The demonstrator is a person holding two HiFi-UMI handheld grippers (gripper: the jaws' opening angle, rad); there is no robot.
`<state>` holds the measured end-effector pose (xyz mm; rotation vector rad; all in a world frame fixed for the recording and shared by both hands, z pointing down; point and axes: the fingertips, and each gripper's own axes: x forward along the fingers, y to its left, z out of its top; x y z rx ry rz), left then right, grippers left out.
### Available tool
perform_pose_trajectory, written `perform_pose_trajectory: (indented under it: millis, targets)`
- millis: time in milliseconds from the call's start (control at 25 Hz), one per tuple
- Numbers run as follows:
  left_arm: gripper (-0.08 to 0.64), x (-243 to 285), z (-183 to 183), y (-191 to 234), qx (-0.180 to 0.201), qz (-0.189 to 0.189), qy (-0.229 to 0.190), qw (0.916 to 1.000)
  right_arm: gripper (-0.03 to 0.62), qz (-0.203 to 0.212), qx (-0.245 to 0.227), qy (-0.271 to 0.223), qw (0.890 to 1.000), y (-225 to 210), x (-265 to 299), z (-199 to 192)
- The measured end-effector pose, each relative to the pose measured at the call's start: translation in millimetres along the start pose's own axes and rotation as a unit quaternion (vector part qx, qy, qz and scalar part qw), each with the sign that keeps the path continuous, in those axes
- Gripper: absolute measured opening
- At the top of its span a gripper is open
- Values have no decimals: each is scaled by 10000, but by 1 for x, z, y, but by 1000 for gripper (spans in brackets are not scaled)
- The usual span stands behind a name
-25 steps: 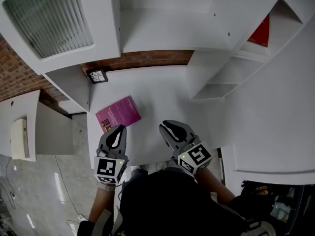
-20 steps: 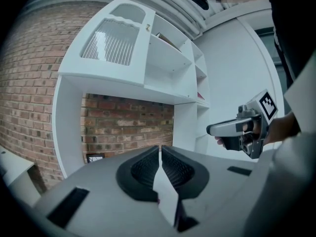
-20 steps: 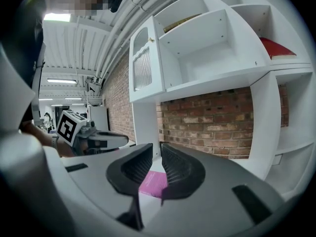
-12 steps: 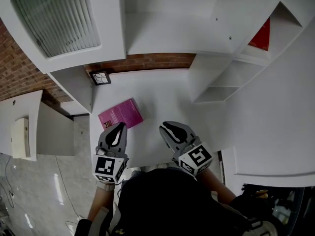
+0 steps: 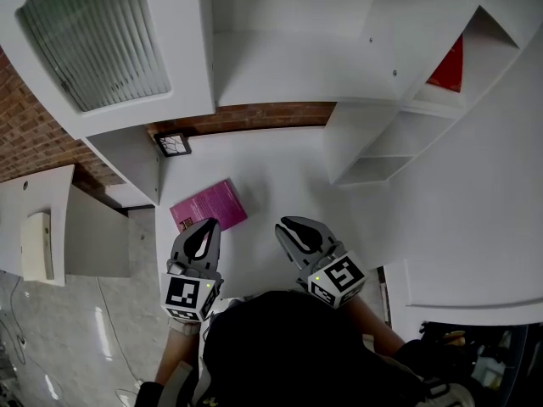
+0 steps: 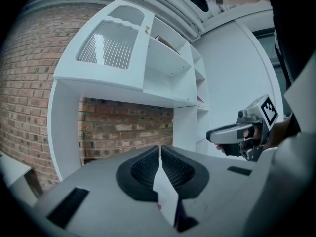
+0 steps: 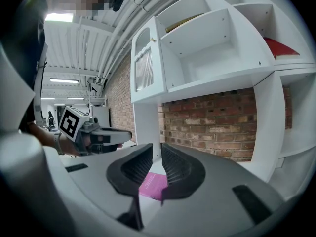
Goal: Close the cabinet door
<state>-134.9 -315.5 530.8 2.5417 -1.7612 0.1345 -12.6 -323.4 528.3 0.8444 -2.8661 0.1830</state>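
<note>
White tabletop (image 5: 284, 172), brick behind. The white ribbed-glass cabinet door (image 5: 93, 45) is way up-left of the left gripper (image 5: 206, 224) and right gripper (image 5: 285, 225). Both sets of fingers are pinched together, empty.

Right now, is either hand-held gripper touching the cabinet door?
No, the left hand-held gripper and right hand-held gripper hang over the desk, off the cabinet door.

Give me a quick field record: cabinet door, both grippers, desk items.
door: white cabinet door with ribbed glass pane, upper left of the shelf unit; looks flush with its frame
left gripper: jaws together, empty, above the desk
right gripper: jaws together, empty, above the desk
desk: white desktop; magenta book lying flat, ahead of the left gripper
contact: neither gripper touches the door
</note>
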Motion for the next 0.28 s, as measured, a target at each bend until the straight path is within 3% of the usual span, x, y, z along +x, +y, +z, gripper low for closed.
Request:
perform_pose_trajectory:
  millis: [280]
  targets:
    - [9,6,-3,0,-31,69,79,9999,57,0,13,11,10000,-9,0,-1]
